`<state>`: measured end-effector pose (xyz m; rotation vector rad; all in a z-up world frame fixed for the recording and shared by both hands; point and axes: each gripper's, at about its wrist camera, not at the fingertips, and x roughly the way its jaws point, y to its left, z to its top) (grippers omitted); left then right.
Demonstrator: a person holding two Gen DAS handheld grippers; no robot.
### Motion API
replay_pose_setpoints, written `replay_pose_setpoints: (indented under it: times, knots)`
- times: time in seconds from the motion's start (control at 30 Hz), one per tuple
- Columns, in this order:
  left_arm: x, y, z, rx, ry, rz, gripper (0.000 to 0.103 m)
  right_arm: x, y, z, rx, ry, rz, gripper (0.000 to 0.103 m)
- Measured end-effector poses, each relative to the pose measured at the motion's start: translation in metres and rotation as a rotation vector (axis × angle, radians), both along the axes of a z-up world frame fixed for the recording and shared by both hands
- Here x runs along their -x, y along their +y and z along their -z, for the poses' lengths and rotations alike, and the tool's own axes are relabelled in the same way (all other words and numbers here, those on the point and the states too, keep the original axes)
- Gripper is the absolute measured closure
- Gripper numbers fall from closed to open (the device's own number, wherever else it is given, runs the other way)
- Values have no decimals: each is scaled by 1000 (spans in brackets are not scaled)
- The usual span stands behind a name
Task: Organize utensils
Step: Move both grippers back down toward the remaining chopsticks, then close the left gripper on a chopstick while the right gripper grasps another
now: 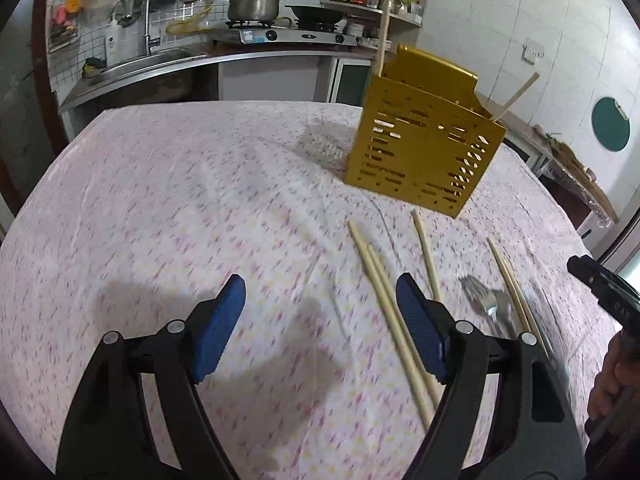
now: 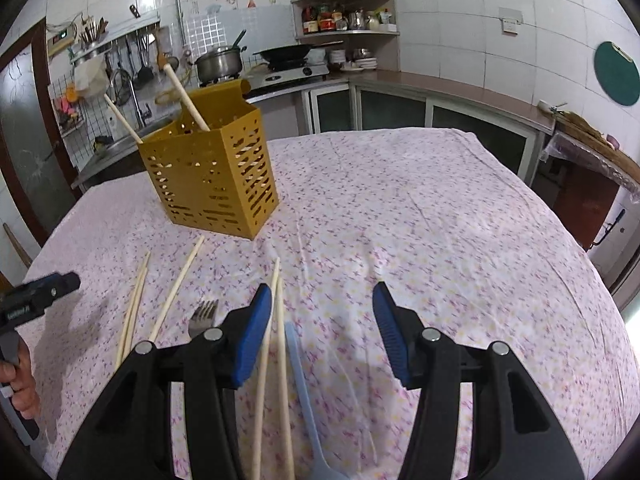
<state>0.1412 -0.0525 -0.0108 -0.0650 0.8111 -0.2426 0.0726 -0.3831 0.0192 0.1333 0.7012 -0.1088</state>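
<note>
The loose utensils lie on the flowered tablecloth [image 2: 420,216] in front of my two grippers: one pair of chopsticks [image 1: 384,292] on the left, a single chopstick [image 1: 427,256] beside it, then a metal fork [image 2: 204,316], and another pair of chopsticks [image 2: 276,340] on the right, with a pale blue plastic utensil [image 2: 304,384] just beside that pair; I cannot tell whether it is a spoon or a spatula. Farther back on the cloth stands the yellow slotted holder [image 2: 212,184], upright, with two chopsticks [image 2: 186,98] already leaning out of its top. My left gripper [image 1: 320,320] hangs over bare cloth with its blue pads spread wide and nothing between them; its right finger [image 1: 420,332] sits over the left pair of chopsticks. My right gripper [image 2: 320,336] is also released, jaws apart, with the tips of the right chopstick pair and the blue utensil lying in the gap below but not pinched; I cannot tell whether its left pad touches the nearer stick. A hand [image 2: 20,384] on the left gripper's handle shows at the edge of the right wrist view. Behind the table I see a counter with a gas stove [image 1: 280,36], a steel pot [image 1: 252,6], a wok, a sink [image 1: 140,62] and a corner shelf of jars.
</note>
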Motion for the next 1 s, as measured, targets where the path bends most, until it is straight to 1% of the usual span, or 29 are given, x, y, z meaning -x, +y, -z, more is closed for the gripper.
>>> replay_pose_setpoints:
  times: [0.1,0.13,0.27,0.43,0.57,0.7,0.77,0.8,0.83,0.87,0.9,0.93,0.97,1.0]
  knots:
    - [-18,-14,4,0,37,1,31,-17,6,6,2,35,-6,51]
    - [-25,-18,8,-3,55,1,32,-25,7,10,5,58,-7,51]
    - [-47,-33,24,-4,114,10,34,-49,11,19,8,106,-4,51]
    - [-69,-44,35,-27,141,6,34,-80,22,28,31,153,-37,51]
    - [-85,-50,45,-44,181,11,41,-99,31,42,40,206,-46,52]
    - [-92,-53,46,-45,189,24,44,-111,36,53,53,253,-43,52]
    - [-96,-54,47,-56,194,31,51,-111,38,53,63,255,-44,55]
    - [-97,-55,47,-63,194,31,54,-111,39,53,62,259,-47,63]
    - [-97,-56,48,-71,193,32,61,-110,40,52,68,262,-52,72]
    - [-98,-58,48,-79,192,34,72,-110,42,52,73,265,-58,77]
    - [-96,-59,48,-87,193,40,76,-110,44,52,80,269,-70,82]
    - [-95,-61,47,-96,195,49,88,-109,45,53,81,272,-77,86]
    - [-94,-63,47,-106,200,61,95,-110,45,53,78,274,-82,88]
    - [-94,-64,46,-116,198,66,95,-109,44,52,65,278,-86,94]
